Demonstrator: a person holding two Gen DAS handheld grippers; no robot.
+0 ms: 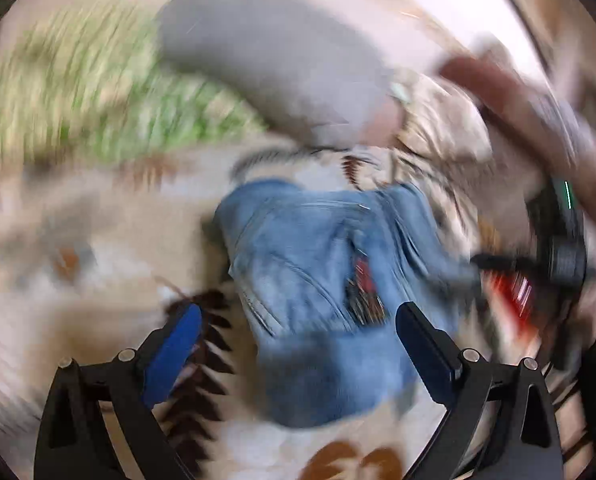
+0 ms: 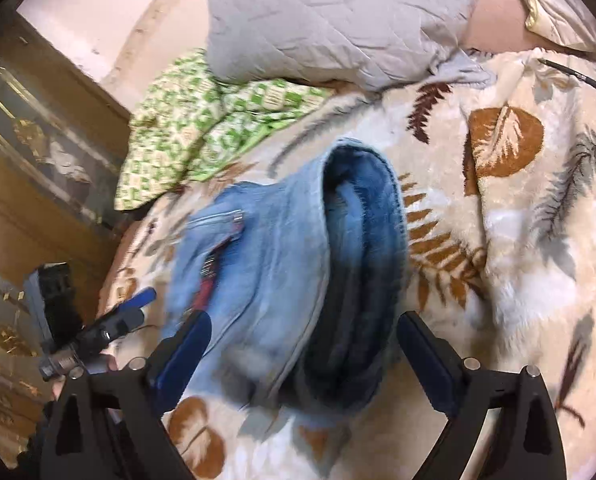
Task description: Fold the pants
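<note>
Light blue jeans lie folded into a thick bundle on a cream blanket with a leaf print. The left wrist view is badly blurred. My left gripper hangs above the bundle's near end, jaws wide, pads clear of the denim. In the right wrist view the jeans show a zip pocket, a red label and a darker rolled fold on their right side. My right gripper stands open over that near end, nothing pressed between its blue pads. The left gripper's blue finger shows at the left edge.
A grey quilted pillow and a green patterned cloth lie beyond the jeans. Wooden furniture stands left of the bed. A black pen rests on the blanket at far right. A person's forearm crosses the upper right.
</note>
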